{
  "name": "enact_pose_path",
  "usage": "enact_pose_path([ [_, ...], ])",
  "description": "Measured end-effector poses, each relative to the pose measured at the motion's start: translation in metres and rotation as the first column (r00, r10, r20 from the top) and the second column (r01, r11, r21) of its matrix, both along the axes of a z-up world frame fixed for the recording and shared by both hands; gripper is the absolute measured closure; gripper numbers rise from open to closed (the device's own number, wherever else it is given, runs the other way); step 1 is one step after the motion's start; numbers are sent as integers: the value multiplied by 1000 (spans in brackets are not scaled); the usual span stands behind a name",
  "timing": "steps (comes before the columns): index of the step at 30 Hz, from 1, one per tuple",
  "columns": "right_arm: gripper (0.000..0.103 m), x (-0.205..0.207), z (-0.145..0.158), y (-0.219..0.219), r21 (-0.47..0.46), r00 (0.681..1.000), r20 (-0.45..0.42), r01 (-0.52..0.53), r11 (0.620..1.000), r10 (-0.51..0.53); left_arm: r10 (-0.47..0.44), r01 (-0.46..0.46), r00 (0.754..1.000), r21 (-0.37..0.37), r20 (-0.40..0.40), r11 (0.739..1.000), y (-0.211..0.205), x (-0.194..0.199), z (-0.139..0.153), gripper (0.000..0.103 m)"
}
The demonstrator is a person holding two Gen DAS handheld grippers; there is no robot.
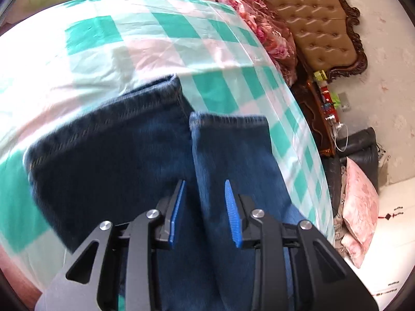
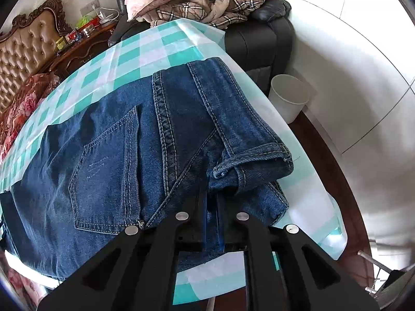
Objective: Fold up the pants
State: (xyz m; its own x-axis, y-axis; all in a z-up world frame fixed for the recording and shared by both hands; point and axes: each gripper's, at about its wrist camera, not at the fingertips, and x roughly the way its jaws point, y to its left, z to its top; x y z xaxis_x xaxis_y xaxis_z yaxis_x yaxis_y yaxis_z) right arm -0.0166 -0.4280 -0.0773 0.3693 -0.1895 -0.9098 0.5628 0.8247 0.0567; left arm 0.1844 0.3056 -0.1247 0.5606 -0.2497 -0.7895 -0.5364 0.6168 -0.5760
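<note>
Blue jeans [image 1: 103, 155] lie flat on a table under a teal-and-white checked cloth [image 1: 181, 39]. In the left wrist view the two leg hems [image 1: 228, 121] lie side by side. My left gripper [image 1: 205, 182] hovers over the lighter leg, open, its blue pads [image 1: 232, 212] well apart and touching no cloth. In the right wrist view the jeans [image 2: 116, 142] show a back pocket and a rumpled waistband [image 2: 259, 160] near the table's edge. My right gripper [image 2: 211, 199] has its tips hidden under that waistband fold. Its fingers stand close together with a strip of denim between them.
A tufted headboard [image 1: 311, 26], floral bedding [image 1: 259, 31] and a cluttered nightstand [image 1: 324, 114] stand beyond the table. A black chair [image 2: 259, 44] holds pillows and a plaid blanket [image 2: 207, 7]. A white bin [image 2: 288, 98] stands on the floor by the table's corner.
</note>
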Motion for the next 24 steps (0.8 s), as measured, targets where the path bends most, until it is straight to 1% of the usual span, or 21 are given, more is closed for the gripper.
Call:
enact_pose_path([
  [1, 92, 1, 0, 1, -4, 1000, -1, -3, 1000, 3, -8, 8, 1000, 9, -4, 1000, 3, 3, -1, 74],
  [2, 92, 2, -1, 1, -5, 1000, -1, -3, 1000, 3, -23, 24, 1000, 16, -14, 1000, 4, 7, -1, 88],
  [3, 95, 3, -1, 1, -4, 1000, 2, -5, 1000, 5, -52, 53, 998, 25, -42, 998, -1, 20, -1, 101],
  [4, 98, 5, -1, 1, -8, 1000, 0, -4, 1000, 4, -71, 73, 996, 45, -61, 996, -4, 26, 4, 102],
  [5, 100, 6, 0, 1, -6, 1000, 3, -1, 1000, 1, -105, 109, 993, 75, -56, 991, -10, 30, 17, 102],
  [6, 100, 6, 6, 0, 5, 1000, 18, -1, 1000, 0, -156, 158, 987, 122, -23, 980, -19, 33, 38, 102],
  [7, 100, 6, 14, -1, 21, 999, 45, -3, 1000, 2, -214, 207, 977, 188, 21, 960, -30, 34, 69, 102],
  [8, 100, 3, 26, -7, 77, 995, 99, -2, 997, -6, -256, 235, 965, 242, 60, 941, -39, 29, 99, 102],
  [9, 100, 0, 33, -12, 144, 989, 144, -2, 990, -19, -285, 244, 953, 289, 106, 926, -44, 22, 128, 102],
  [10, 100, -3, 41, -19, 239, 980, 198, -13, 971, -36, -293, 225, 942, 341, 162, 913, -45, 7, 159, 102],
  [11, 100, -7, 47, -28, 361, 963, 262, -44, 931, -56, -284, 198, 940, 378, 188, 904, -43, -6, 175, 102],
  [12, 100, -10, 50, -32, 408, 956, 286, -56, 911, -69, -261, 165, 945, 402, 196, 901, -38, -20, 182, 102],
  [13, 100, -14, 53, -36, 424, 953, 292, -55, 904, -78, -214, 128, 960, 394, 183, 910, -25, -39, 174, 102],
  [15, 101, -19, 50, -40, 377, 967, 242, -17, 926, -81, -166, 115, 979, 355, 116, 928, -5, -57, 140, 102],
  [16, 101, -20, 44, -40, 336, 978, 195, 5, 942, -74, -140, 119, 989, 301, 50, 946, 12, -64, 105, 102],
  [19, 101, -19, 23, -27, 247, 997, 83, -14, 969, -6, -117, 129, 990, 185, -73, 974, 43, -81, 32, 102],
  [20, 101, -19, 20, -23, 223, 998, 64, -26, 975, 12, -112, 124, 990, 153, -84, 980, 48, -88, 18, 102],
  [22, 101, -16, 16, -8, 125, 998, 13, -55, 991, 54, -115, 125, 991, 148, -74, 981, 51, -91, 12, 102],
  [24, 101, -11, 14, -1, 75, 997, -15, -71, 995, 72, -126, 137, 989, 153, -80, 979, 50, -83, 19, 102],
])
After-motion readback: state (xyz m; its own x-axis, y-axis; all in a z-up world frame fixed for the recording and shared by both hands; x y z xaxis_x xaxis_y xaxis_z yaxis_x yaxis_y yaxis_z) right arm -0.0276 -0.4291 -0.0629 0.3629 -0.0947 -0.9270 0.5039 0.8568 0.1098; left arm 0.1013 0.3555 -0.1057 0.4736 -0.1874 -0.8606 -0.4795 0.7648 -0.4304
